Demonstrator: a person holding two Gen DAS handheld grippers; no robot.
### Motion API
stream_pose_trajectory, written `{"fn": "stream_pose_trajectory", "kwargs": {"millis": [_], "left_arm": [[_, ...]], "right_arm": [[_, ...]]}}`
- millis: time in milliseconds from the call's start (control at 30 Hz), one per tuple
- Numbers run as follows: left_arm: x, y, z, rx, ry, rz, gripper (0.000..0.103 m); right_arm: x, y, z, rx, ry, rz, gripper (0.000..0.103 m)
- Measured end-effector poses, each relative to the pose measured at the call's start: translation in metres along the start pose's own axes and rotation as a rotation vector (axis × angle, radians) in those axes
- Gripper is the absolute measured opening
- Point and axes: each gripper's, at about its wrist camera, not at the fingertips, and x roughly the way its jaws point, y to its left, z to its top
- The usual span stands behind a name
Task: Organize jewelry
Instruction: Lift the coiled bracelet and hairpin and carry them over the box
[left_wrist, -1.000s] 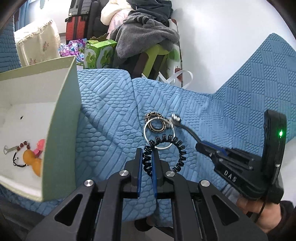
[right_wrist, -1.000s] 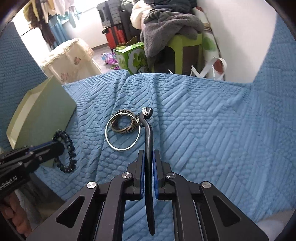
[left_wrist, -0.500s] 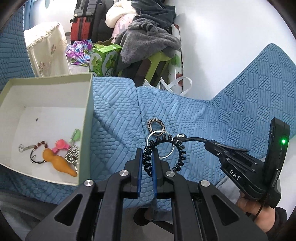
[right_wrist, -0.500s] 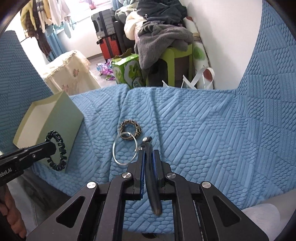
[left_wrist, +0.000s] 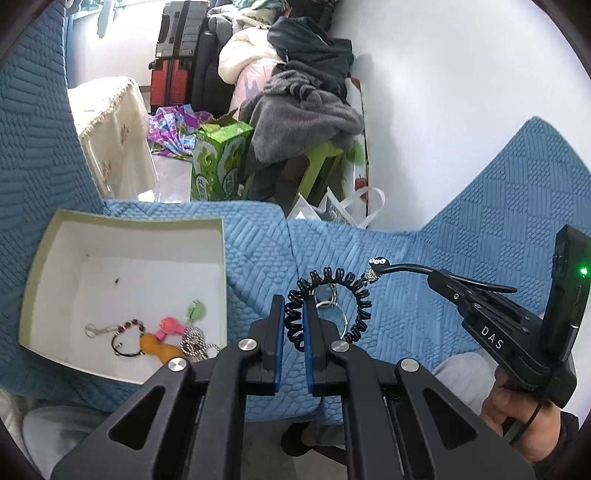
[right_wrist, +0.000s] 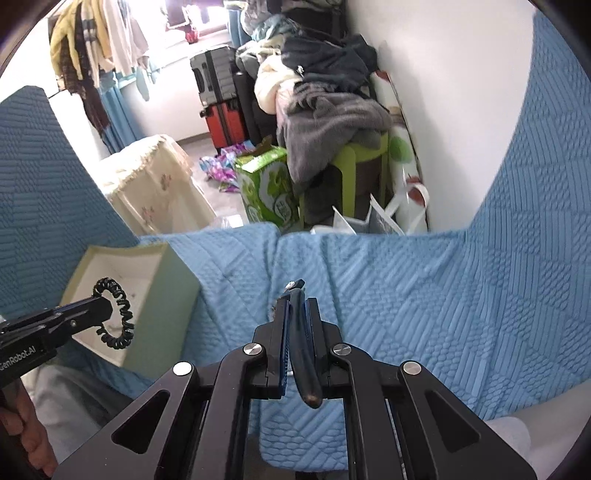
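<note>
My left gripper (left_wrist: 294, 320) is shut on a black coiled hair tie (left_wrist: 354, 291) and holds it in the air to the right of the open pale green box (left_wrist: 129, 221). In the right wrist view the tie (right_wrist: 117, 320) hangs in front of the box (right_wrist: 168, 295). My right gripper (right_wrist: 295, 314) is shut on a black curved hair clip (right_wrist: 301, 354) with a small jewelled tip (left_wrist: 377, 263), lifted off the blue cover. The box holds several trinkets, among them an orange gourd charm (left_wrist: 159, 347). A silver ring (left_wrist: 334, 302) lies on the cover behind the tie, partly hidden.
The blue quilted sofa cover (right_wrist: 406, 288) spans both views, rising steeply at left and right. Beyond its far edge stand a green carton (left_wrist: 218, 162), a green stool under piled clothes (left_wrist: 306, 110), suitcases and a cloth-covered table (left_wrist: 110, 129). The person's knees show below.
Both grippers have risen and pulled back from the cover with their items. The box interior has come more fully into the left wrist view. The rings on the cover look smaller and farther.
</note>
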Motion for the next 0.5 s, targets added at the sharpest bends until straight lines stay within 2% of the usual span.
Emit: {"fn": "stream_pose_trajectory", "kwargs": {"millis": [500], "left_arm": [[-0.064, 0.02, 0.034, 0.039, -0.108, 0.003, 0.009]], "right_arm": [[-0.042, 0.068, 0.057, -0.068, -0.096, 0.04, 0.006]]}}
